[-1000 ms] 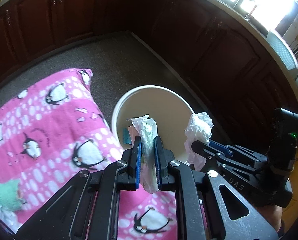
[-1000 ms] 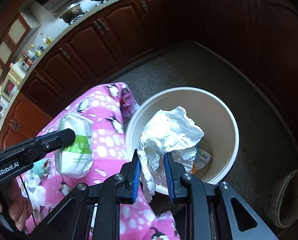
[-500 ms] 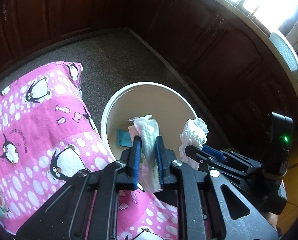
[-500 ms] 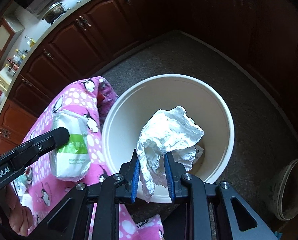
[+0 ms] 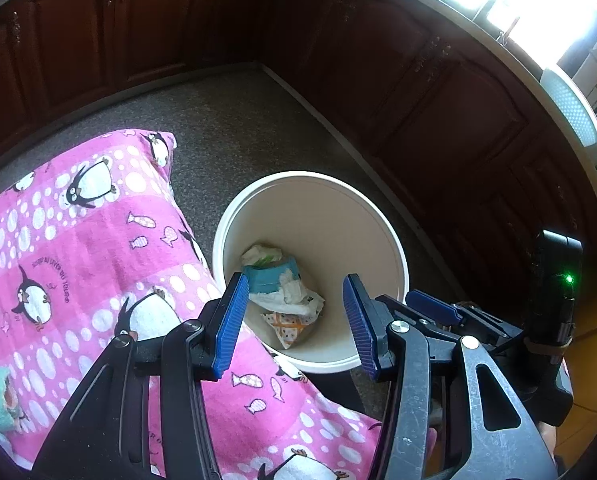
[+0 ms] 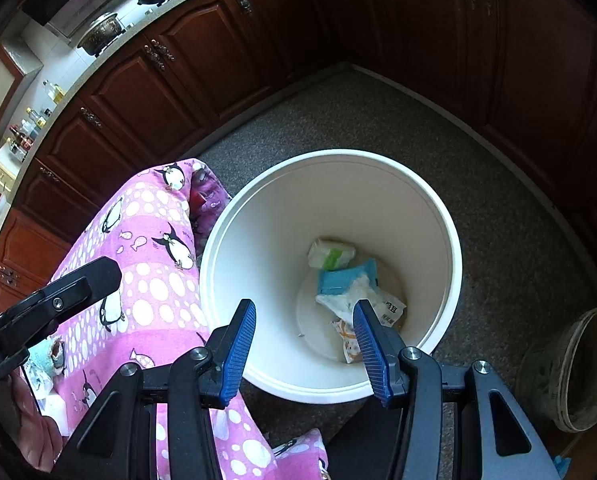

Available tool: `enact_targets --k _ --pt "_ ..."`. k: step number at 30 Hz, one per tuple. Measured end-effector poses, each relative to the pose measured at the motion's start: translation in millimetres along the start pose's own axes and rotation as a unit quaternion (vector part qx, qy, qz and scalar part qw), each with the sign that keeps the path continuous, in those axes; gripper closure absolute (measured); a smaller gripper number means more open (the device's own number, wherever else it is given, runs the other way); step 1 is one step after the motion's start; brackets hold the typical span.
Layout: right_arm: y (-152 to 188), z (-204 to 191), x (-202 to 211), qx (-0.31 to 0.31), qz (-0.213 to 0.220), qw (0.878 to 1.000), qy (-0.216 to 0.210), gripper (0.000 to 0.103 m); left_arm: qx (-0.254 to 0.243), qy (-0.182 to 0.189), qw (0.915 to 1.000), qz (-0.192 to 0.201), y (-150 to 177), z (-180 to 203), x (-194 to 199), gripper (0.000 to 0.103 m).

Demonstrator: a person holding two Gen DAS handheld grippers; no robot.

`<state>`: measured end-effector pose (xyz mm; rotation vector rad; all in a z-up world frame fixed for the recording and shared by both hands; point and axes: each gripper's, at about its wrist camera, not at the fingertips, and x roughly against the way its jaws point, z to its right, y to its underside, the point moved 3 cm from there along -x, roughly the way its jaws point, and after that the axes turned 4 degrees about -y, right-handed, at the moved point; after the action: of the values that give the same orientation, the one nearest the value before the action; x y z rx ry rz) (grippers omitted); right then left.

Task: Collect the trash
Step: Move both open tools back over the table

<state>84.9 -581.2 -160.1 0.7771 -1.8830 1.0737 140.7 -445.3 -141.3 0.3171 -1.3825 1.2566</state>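
**Q:** Trash (image 6: 354,288): location?

**A:** A small heap at the bottom of the white bin (image 6: 450,240), which stands on the speckled grey floor (image 6: 378,120). The heap comprises a white pack with a green panel (image 6: 331,254), a blue packet (image 6: 344,278), crumpled white wrapping and a patterned wrapper with orange print. Dark characters show on one white wrapper, too small to read.

**Q:** Left claw (image 5: 294,316): pose and state?

**A:** Pitched steeply down over the near rim of the bin. Jaws are apart and opening. Nothing lies between the blue pads (image 5: 230,320); the heap shows through the gap, far below.

**Q:** Right claw (image 6: 304,344): pose and state?

**A:** Also pitched steeply down, over the near rim of the bin, just beside the left claw. Jaws are apart and opening, with nothing between them.

**Q:** Surroundings?

**A:** A pink penguin-print cloth (image 5: 78,240) lies directly beside the bin, touching its rim. Small lettering runs across the cloth; it cannot be read reliably. Dark wooden cabinets (image 6: 178,92) line the floor on two sides. A second, dirty bucket (image 6: 578,368) stands on the floor near the bin.

**Q:** Legible markings?

**A:** In the right wrist view, the left claw's body carries white lettering ending "ot.AI", cut by the frame edge.
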Motion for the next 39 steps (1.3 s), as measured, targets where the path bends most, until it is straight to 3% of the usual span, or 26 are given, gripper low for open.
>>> enact_targets --k 11,18,22,33,39 --pt "3 -4 1 -0.001 -0.001 1.0 0.0 0.054 -0.005 -0.009 0.9999 0.005 3 -3 12 0.055" --pt "6 -22 15 0.014 0.007 1.0 -0.003 0.053 0.0 -0.017 0.9998 0.012 9 -11 39 0.055" --pt "9 -37 24 0.024 0.013 1.0 -0.009 0.047 -0.001 -0.029 0.9994 0.021 17 -19 59 0.055" --pt "21 -107 41 0.07 0.022 0.996 -0.046 0.043 0.012 -0.067 0.9968 0.043 45 -61 120 0.055" --pt "38 -155 35 0.1 0.007 0.992 -0.076 0.042 0.033 -0.086 0.9946 0.049 62 -96 151 0.055"
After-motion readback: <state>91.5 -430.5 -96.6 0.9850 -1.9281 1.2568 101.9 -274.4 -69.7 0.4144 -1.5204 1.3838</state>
